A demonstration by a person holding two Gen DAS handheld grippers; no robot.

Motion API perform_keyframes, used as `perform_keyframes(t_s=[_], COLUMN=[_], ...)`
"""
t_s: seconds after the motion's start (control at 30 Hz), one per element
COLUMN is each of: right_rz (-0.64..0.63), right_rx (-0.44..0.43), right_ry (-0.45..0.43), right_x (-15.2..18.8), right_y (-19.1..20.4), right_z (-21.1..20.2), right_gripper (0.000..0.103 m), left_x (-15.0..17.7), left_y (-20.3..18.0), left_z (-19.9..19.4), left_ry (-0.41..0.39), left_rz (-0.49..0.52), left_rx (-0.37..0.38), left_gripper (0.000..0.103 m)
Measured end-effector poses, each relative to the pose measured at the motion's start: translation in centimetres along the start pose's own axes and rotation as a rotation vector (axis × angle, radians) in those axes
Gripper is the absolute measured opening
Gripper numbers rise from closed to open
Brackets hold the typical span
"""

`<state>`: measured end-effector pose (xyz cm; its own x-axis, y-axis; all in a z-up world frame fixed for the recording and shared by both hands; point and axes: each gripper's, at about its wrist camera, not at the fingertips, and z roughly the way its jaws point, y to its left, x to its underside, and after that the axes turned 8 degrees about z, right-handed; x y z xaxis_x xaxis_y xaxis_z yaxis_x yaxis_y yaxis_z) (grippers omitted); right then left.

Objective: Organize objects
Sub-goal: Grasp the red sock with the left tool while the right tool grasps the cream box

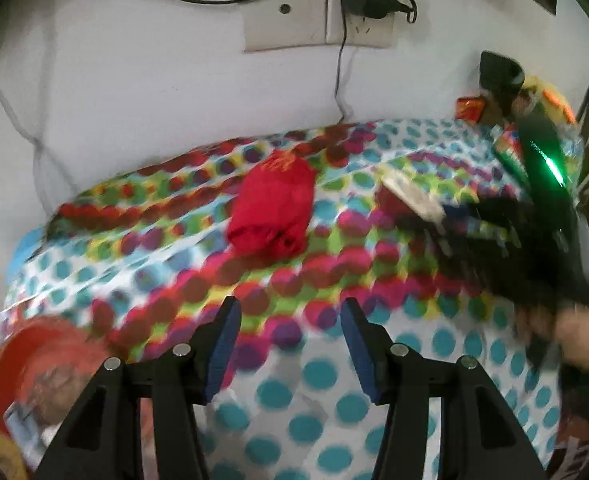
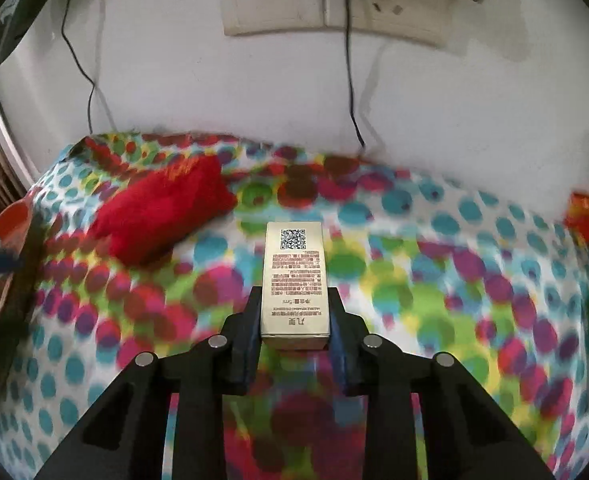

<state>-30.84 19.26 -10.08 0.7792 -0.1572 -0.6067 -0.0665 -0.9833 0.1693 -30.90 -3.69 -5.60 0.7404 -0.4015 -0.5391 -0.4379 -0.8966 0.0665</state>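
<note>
Right tongs (image 2: 294, 336) are clamped on the small gold box (image 2: 295, 280), pads pressing its two long sides near the back end, so most of it sticks straight out ahead of the fingers with the QR code at the far tip. It's a stiff little carton with a shiny metallic finish and sharp corners, so it should hold fine as long as I don't let it pivot. It hangs over the dotted tablecloth (image 2: 434, 280), which is thin, glossy and a bit wrinkly. My left tongs (image 1: 290, 344) are wide open with nothing between the blue pads, hovering over the near edge of the same cloth. What matters for the next grab, I reckon: the red pouch (image 1: 272, 210) lies straight ahead of the left tongs, further in on the cloth toward the wall, long axis running roughly away from me and tilted a little. From the box it's up and to the left, so the empty left hand is the obvious one for it. It looks like soft, velvety fabric, slumped and squishy. Beyond the cloth there's just the white wall (image 1: 154, 92) with a socket plate and a dangling cable.
</note>
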Motion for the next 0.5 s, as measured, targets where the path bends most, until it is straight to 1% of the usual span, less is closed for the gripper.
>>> perform_keyframes(t_s=[0.07,0.17,0.27,0.33,0.4,0.43,0.47,0.5], right_rz=[0.018,0.006,-0.039,-0.043,-0.032,-0.028,-0.028,-0.031], right_rx=[-0.016,0.008,0.034,0.036,0.021,0.016,0.016,0.019], right_ry=[0.003,0.004,0.003,0.003,0.004,0.005,0.005,0.005], right_x=[0.9,1.3,1.4,1.4,1.3,1.3,1.3,1.3], right_y=[-0.3,0.1,0.7,0.6,0.5,0.4,0.2,0.2], right_z=[-0.7,-1.0,-1.0,-0.9,-0.9,-0.9,-0.9,-1.0], right_gripper=[0.028,0.028,0.029,0.029,0.029,0.029,0.029,0.029], left_x=[-1.1,-2.6,-4.1,-4.7,-5.3,-5.4,-5.5,-5.5], left_y=[0.3,0.9,0.9,0.9,0.8,0.6,0.4,0.4], left_z=[1.1,2.8,4.6,5.5,7.1,7.8,8.5,8.5], left_ry=[-0.009,0.024,0.053,0.064,0.094,0.108,0.123,0.082], left_rz=[0.005,0.009,0.052,0.059,0.056,0.056,0.059,0.057], left_rx=[0.004,-0.011,-0.065,-0.075,-0.073,-0.088,-0.117,-0.146], left_gripper=[0.053,0.053,0.053,0.053,0.053,0.053,0.057,0.059])
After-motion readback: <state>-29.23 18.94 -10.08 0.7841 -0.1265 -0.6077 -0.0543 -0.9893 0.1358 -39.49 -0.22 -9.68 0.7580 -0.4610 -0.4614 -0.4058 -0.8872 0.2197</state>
